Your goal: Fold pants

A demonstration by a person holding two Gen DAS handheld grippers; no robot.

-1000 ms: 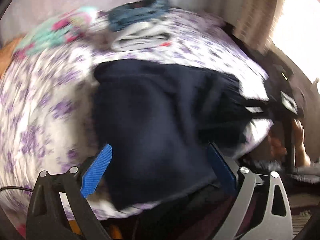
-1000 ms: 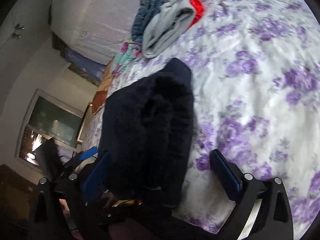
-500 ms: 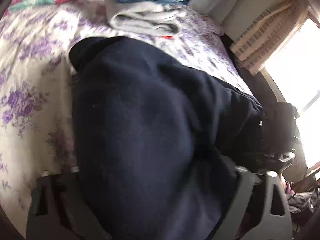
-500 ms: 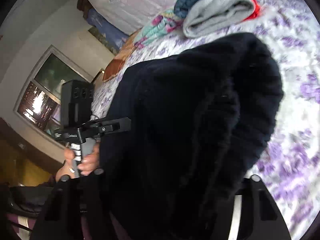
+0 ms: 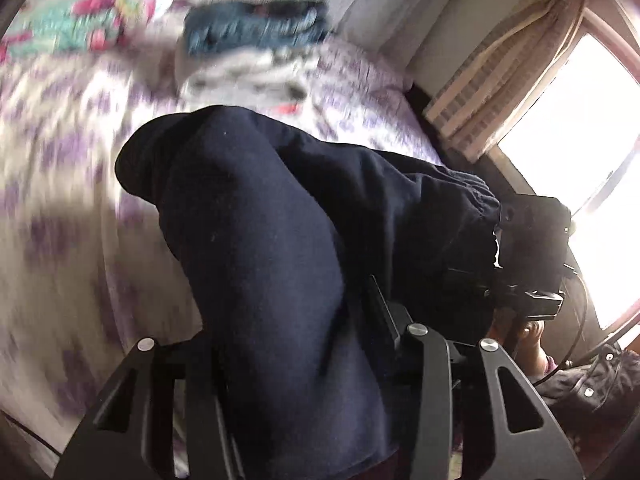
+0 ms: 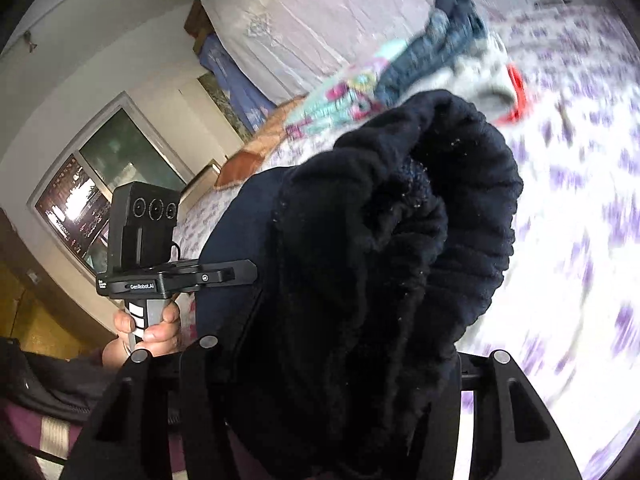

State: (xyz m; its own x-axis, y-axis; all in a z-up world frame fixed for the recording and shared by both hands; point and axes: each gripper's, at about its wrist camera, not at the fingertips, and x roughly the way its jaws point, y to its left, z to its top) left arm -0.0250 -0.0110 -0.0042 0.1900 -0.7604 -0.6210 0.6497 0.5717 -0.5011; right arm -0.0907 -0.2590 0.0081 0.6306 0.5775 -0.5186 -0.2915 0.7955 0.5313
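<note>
The navy fleece pants (image 5: 280, 240) fill both views, bunched and raised off the purple-flowered bed (image 5: 60, 240). My left gripper (image 5: 296, 344) is shut on the pants, and the cloth hides its fingers. My right gripper (image 6: 340, 360) is shut on the pants' ribbed end (image 6: 400, 240), fingers also buried in cloth. Each gripper shows in the other's view: the right one (image 5: 532, 264) at the pants' gathered waistband, the left one (image 6: 160, 276) in a hand at the left.
A stack of folded clothes, jeans (image 5: 256, 28) on a grey garment (image 5: 248, 72), lies at the bed's far end beside a colourful floral cloth (image 5: 88, 20). A bright window with a curtain (image 5: 580, 120) is at the right. A padded headboard (image 6: 320, 12) stands behind the bed.
Both grippers went from open around the pants lying on the bed to shut on them. The pants have been lifted and drawn close to both cameras.
</note>
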